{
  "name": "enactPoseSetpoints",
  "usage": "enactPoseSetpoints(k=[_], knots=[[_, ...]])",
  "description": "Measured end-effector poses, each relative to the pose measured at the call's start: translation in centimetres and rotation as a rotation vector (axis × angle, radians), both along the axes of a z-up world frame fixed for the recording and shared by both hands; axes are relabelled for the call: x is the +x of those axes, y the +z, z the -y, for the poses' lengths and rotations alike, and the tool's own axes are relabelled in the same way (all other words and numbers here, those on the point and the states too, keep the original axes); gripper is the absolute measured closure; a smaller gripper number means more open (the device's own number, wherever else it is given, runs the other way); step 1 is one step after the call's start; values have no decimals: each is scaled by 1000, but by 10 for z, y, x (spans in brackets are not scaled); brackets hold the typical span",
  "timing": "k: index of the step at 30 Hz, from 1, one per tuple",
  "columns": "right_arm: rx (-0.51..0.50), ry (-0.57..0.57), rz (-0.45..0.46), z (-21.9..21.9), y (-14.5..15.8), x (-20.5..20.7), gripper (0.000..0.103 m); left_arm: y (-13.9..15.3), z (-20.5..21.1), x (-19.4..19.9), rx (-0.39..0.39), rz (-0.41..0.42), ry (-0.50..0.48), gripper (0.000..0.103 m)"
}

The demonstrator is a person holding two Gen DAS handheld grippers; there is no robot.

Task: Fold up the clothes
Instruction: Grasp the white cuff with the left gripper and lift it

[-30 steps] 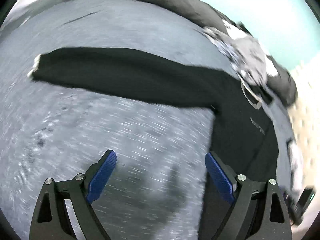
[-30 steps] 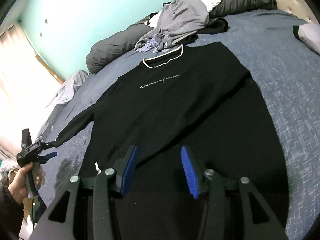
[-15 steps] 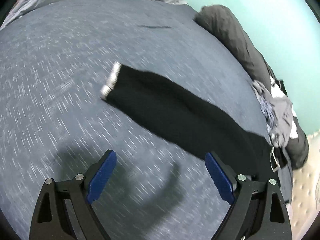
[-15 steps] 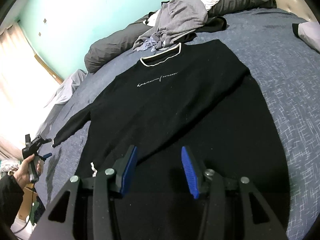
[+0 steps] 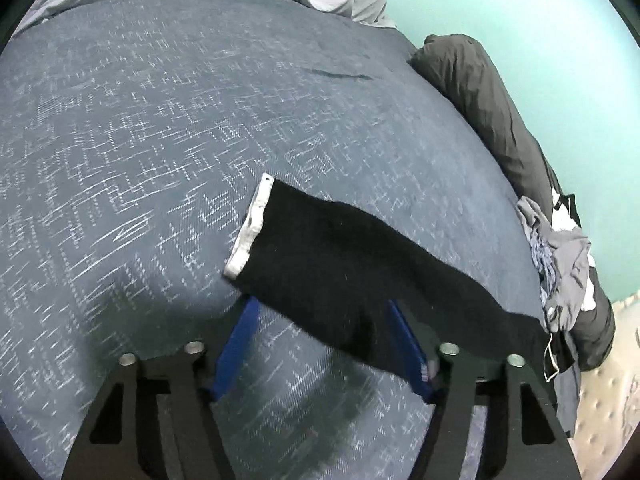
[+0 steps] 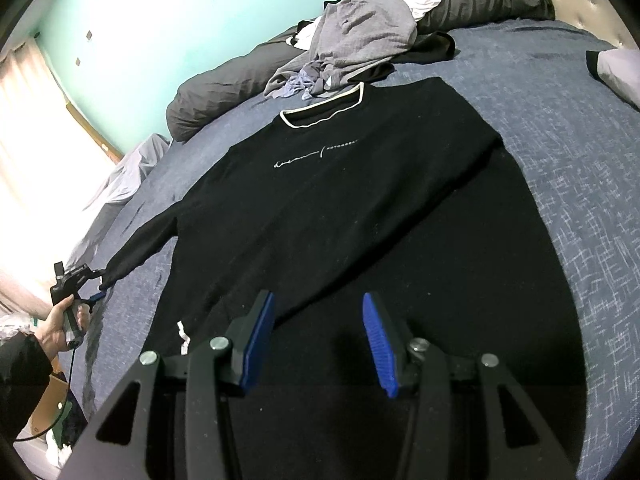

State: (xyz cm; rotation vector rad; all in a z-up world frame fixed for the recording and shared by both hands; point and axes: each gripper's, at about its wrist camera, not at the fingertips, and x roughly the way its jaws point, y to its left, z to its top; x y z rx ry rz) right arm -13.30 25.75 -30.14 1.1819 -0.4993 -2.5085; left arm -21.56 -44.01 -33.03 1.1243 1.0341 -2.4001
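A black sweater [image 6: 340,200] with a white-trimmed collar lies flat, front up, on a blue patterned bedspread [image 6: 580,160]. Its left sleeve [image 5: 340,248] stretches out and ends in a white cuff [image 5: 250,228]. My left gripper [image 5: 320,336] straddles this sleeve just behind the cuff. Its jaws are closing, with the fabric between the blue pads and a gap still showing. The right wrist view shows the same left gripper [image 6: 86,280] at the sleeve's end, held by a hand [image 6: 60,324]. My right gripper [image 6: 318,340] hovers open over the sweater's lower body, with nothing between its pads.
A heap of grey and white clothes [image 6: 360,28] lies beyond the collar, against a long dark bolster [image 6: 224,92] by the teal wall. A pale pillow [image 6: 620,68] sits at the right edge. A cardboard box [image 6: 48,404] stands on the floor to the left.
My left gripper swung along the sleeve to its cuff end and came down onto it, and its jaws narrowed around the fabric. The right gripper and the sweater body stayed put.
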Motion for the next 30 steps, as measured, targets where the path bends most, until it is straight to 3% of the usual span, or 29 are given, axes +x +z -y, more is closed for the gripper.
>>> enactPoseSetpoints(k=[5, 10, 16, 22, 30], knots=[[5, 5, 2, 5, -1, -1, 56, -4, 4, -10, 2, -14, -13, 77], [16, 14, 1, 10, -2, 0, 56, 11, -1, -15, -36, -73, -42, 94], [-5, 7, 2, 7, -3, 0, 56, 52, -19, -21, -67, -134, -111, 96], [-42, -1, -13, -2, 2, 3, 56, 116, -72, -38, -127, -204, -239, 96], [-72, -58, -30, -30, 10, 9, 56, 183, -221, -58, -147, -285, -509, 96]])
